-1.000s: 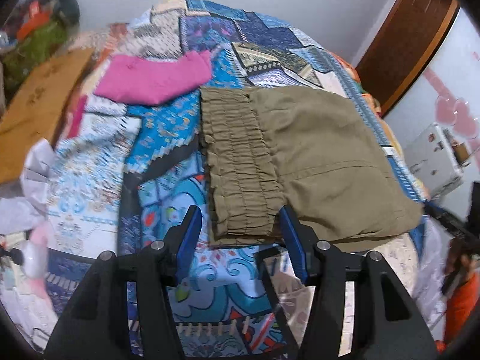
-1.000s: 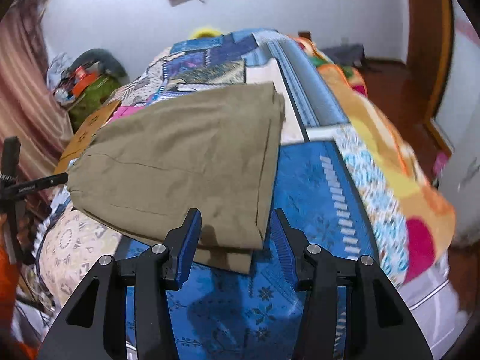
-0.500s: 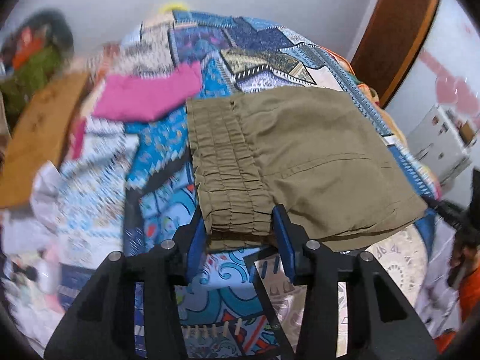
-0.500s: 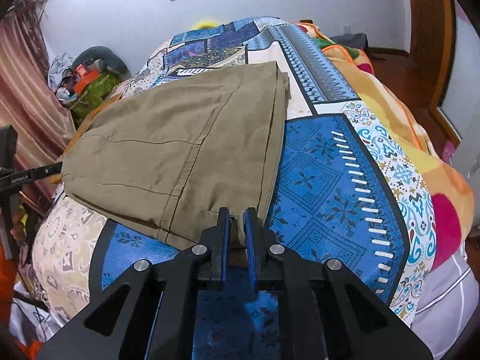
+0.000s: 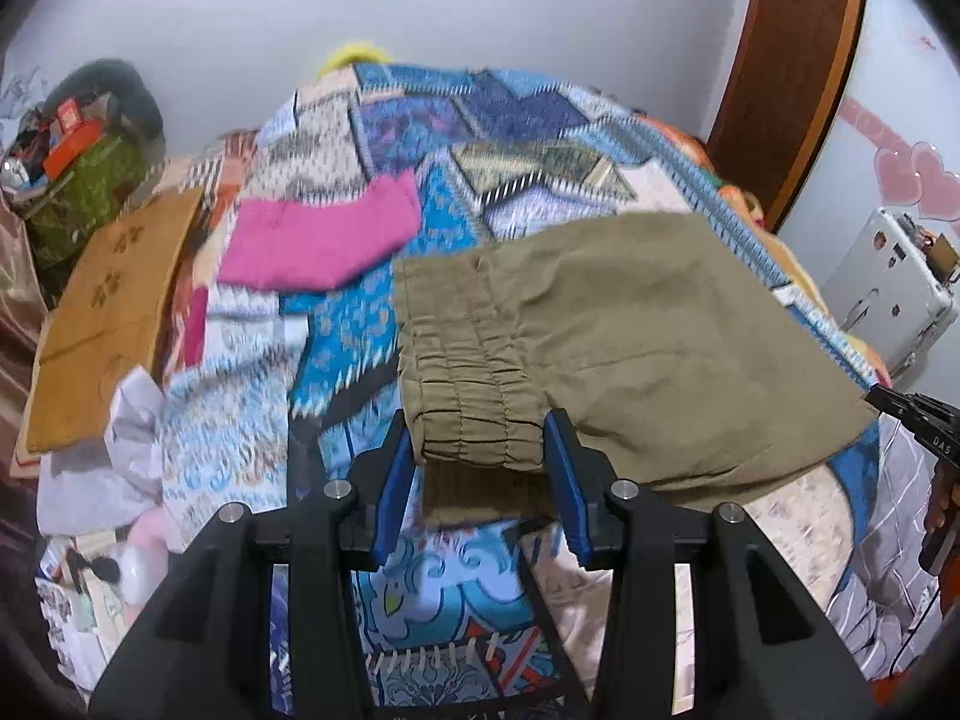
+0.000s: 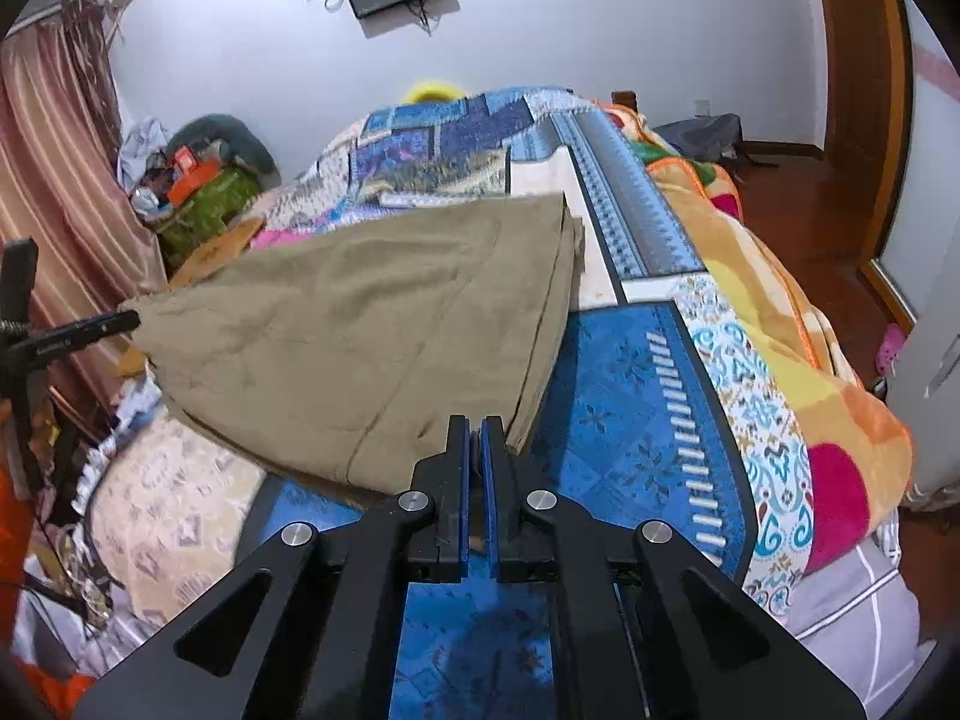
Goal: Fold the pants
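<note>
Over on the left edge of the patchwork blue quilt [image 5: 336,324], a flat brown cardboard sheet [image 5: 108,324], then a folded pink garment [image 5: 318,243] lying flat toward the far end. Just right of that, the folded olive-khaki cotton pants [image 5: 630,336], gathered elastic waistband nearest the pink piece, near edge lifted off the quilt with shadow underneath.

Left gripper [image 5: 480,459] at the near edge of the bed, blue-padded fingers [image 5: 390,474] touching either side of the bunched waistband corner — gripping it, pads held apart by the thick fabric between them.

From the right wrist view, same pants [image 6: 360,324] draped across the near left corner of the quilt [image 6: 630,420], fabric raised and taut. Right gripper [image 6: 477,438] pressed together on the near hem corner — cloth pinched between the blue pads [image 6: 461,468]. Black left tool tip [image 6: 84,330] at the far left corner of the pants.
</note>
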The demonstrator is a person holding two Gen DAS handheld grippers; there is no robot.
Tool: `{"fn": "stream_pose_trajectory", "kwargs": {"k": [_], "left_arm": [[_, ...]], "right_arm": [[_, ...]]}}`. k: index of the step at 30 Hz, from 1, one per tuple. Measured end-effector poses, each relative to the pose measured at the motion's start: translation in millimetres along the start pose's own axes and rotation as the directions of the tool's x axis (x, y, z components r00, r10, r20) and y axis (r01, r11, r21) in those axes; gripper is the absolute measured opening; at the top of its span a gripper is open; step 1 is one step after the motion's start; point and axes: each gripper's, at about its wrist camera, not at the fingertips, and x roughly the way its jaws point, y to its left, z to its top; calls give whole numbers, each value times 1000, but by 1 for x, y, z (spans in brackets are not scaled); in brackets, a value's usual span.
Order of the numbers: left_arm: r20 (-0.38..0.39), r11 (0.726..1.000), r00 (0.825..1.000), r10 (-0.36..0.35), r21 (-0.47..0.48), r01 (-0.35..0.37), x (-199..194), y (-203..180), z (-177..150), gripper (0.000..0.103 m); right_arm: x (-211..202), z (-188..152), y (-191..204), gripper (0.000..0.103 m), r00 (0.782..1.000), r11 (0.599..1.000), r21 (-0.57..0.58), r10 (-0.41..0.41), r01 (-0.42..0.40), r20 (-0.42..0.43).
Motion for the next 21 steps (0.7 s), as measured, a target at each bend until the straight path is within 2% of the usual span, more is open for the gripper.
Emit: {"fn": "stream_pose_trajectory", "kwargs": {"k": [4, 8, 14, 17, 21], "left_arm": [[-65, 1000, 998, -7, -12, 6, 21, 4, -20, 43], [-44, 999, 999, -20, -36, 19, 23, 8, -28, 46], [-29, 999, 999, 37, 8, -36, 6, 7, -16, 55], [-2, 999, 999, 48, -2, -48, -3, 15, -3, 56], [38, 997, 996, 80, -15, -80, -6, 23, 25, 61]], "right_arm": [[18, -12, -6, 3, 998, 1000, 19, 3, -2, -55], [32, -19, -3, 3, 995, 1000, 9, -3, 3, -98], [26, -10, -3, 5, 991, 999, -31, 6, -10, -135], [16, 1, -4, 5, 994, 999, -37, 3, -8, -111], [6, 23, -10, 14, 999, 1000, -18, 12, -12, -47]]}}
